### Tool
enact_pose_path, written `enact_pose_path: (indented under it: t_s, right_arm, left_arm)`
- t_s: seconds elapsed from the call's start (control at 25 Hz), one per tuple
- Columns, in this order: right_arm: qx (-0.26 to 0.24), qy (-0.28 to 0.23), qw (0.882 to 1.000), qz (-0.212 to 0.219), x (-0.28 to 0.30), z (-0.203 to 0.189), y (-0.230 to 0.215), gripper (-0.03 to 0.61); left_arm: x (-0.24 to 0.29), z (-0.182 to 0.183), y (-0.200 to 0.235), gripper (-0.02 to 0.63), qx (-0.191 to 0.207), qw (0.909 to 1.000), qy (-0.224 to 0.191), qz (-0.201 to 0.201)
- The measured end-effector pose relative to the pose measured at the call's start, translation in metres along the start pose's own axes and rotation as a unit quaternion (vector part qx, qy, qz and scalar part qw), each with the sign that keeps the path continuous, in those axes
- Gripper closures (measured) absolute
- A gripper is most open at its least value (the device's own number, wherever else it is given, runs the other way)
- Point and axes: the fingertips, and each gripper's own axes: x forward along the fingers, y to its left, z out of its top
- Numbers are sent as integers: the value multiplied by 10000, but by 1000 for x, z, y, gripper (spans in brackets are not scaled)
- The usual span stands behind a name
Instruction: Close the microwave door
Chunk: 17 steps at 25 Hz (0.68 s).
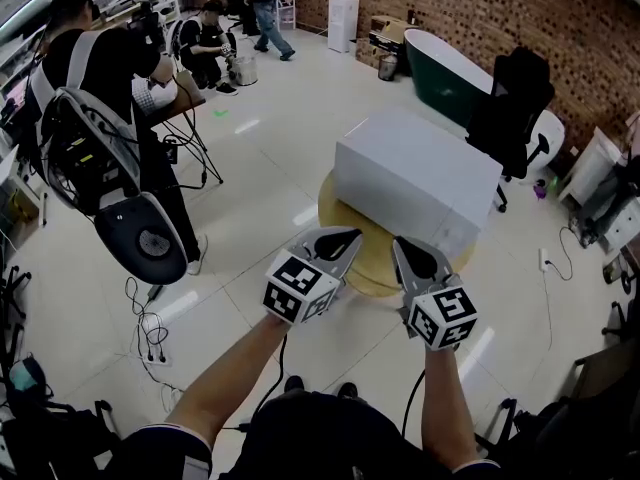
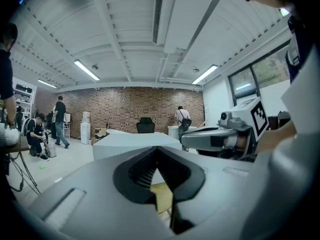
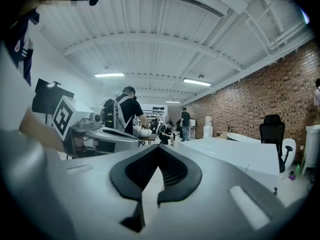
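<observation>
- Microwave [image 1: 415, 183], a plain white box, sits mid-frame on a round wooden surface [image 1: 368, 268] over a pale tiled floor. Head view shows only blank white top & sides, so the door can't be made out.
- Far L: person w/ backpack rig [image 1: 95, 88] stands back to camera. Loose cables [image 1: 150, 338] trail on the floor below.
- Bkgd L: a second person [image 1: 210, 43] crouches by a small pot, and a third [image 1: 265, 3] walks near a white water dispenser [image 1: 343, 18].
- L claw [image 1: 352, 234] is held roughly level at the near edge of the surface, just short of the microwave & not touching it. Its jaws are closed tip to tip, w/ nothing between them. Its marker cube sits over the wrist.
- R claw [image 1: 398, 241] is alongside, a small gap from the L one, and also aimed at the microwave's near corner w/o contact. Its own view shows the jaw tips meeting, and it grips nothing.
- R of ctr: a dark green bathtub [image 1: 445, 68] stands behind the microwave, and a black office chair [image 1: 515, 98] is just beside the tub.
- Far R: a brick wall [image 1: 480, 8] runs along the back of the room.
</observation>
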Motion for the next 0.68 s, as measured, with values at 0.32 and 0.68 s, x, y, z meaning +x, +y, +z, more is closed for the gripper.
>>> enact_pose_path:
  t_s: [0.32,0.68]
  right_arm:
    - [-31,1,10000,-6,4,0,2,578]
    - [-55,27,10000,-50,2,2,1,578]
  left_arm:
    - [-1,-5,2,603,-18,10000,31,-29]
    - [-1,-4,-1,601,-27,10000,45,-81]
